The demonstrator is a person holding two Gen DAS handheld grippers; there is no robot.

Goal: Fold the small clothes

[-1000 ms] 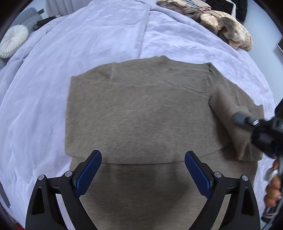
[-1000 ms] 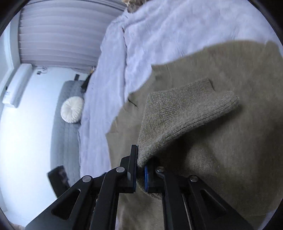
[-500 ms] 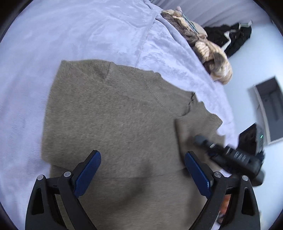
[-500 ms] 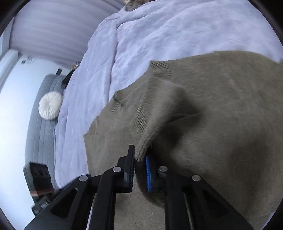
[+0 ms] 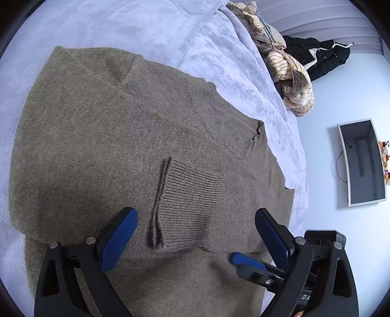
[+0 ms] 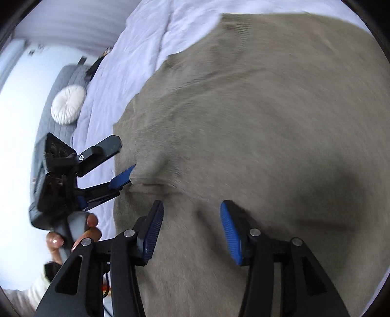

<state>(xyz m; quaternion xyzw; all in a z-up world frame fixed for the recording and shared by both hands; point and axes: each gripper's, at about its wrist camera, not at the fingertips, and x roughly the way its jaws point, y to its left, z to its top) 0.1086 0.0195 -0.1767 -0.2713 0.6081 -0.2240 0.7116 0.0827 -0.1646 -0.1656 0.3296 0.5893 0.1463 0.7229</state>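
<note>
Two grippers hover low over a brown sweater [image 5: 102, 136] spread flat on a pale bedspread [image 5: 151, 26]. Its sleeve is folded across the body, the ribbed cuff [image 5: 187, 202] lying just ahead of the left gripper [image 5: 195, 234], whose jaws stand wide apart with nothing between them. The right gripper [image 6: 192, 226] has just been opening; its blue pads [image 6: 229, 231] are parted and clear of the knit, gripping nothing. A heap of clothes [image 5: 287, 73] sits at the bed's far edge.

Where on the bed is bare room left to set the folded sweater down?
Bare lavender bedspread lies beyond the sweater, up to the heap of clothes, and along its side toward the round cushion. The near edge is crowded by both claws.
</note>
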